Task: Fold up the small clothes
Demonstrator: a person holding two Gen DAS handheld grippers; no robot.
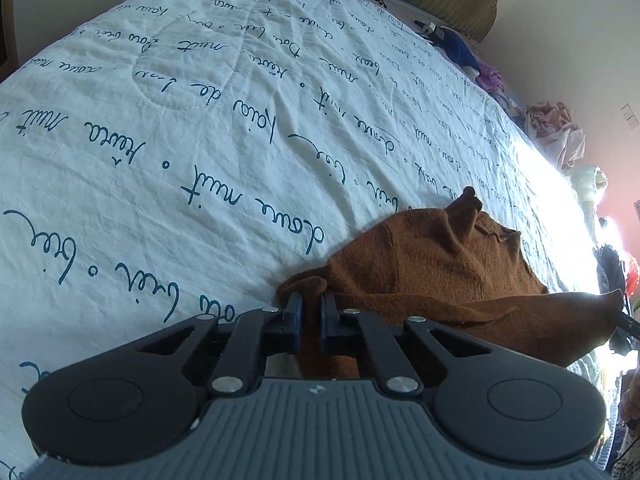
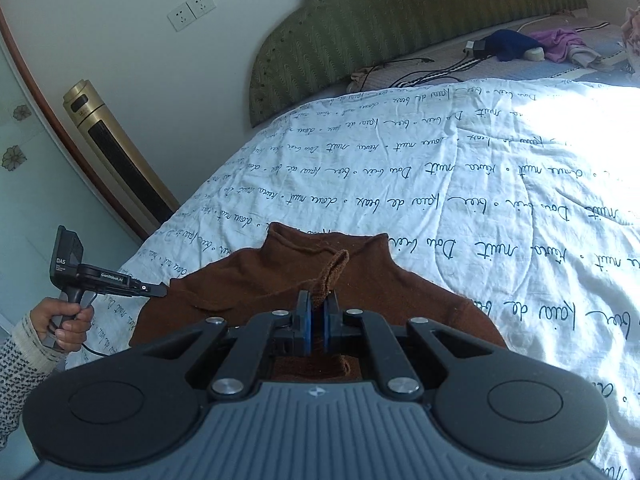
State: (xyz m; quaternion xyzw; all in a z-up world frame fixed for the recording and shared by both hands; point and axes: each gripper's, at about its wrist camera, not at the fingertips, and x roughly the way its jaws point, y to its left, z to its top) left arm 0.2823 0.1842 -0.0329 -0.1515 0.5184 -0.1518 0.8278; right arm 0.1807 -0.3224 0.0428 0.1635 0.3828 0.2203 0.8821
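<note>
I had both tongs clamped on one brown garment (image 2: 304,280), which lay on the bed straight ahead of me and just below the cameras. My right gripper (image 2: 316,308) was closed on a narrow hemmed strip of the brown cloth, which stood up between the blue pads, with the rest of the piece spread flat beyond it toward the headboard (image 2: 400,28). My left gripper (image 1: 310,304) was closed on a bunched corner of the same cloth; in the right view that tool showed at the garment's left edge, held by a hand (image 2: 66,320) in a knitted sleeve (image 2: 20,364). So the garment ran side to side between the two grips, its long axis across my view, and each hand was already at its own end, neither one nearer. My judgement was that the coming fold depended on carrying both held edges forward together, over the flat part, keeping the span between them taut. The surface was a white quilt (image 2: 480,200) printed with blue handwriting, soft and wrinkled, so the cloth would likely drag a little. Strong sunlight washed out the quilt's far right side. Beyond it lay a blue item (image 2: 512,44), pink clothes (image 2: 560,44) and cables near the headboard. A gold tower fan (image 2: 116,152) stood by the wall, under two sockets (image 2: 192,10).
</note>
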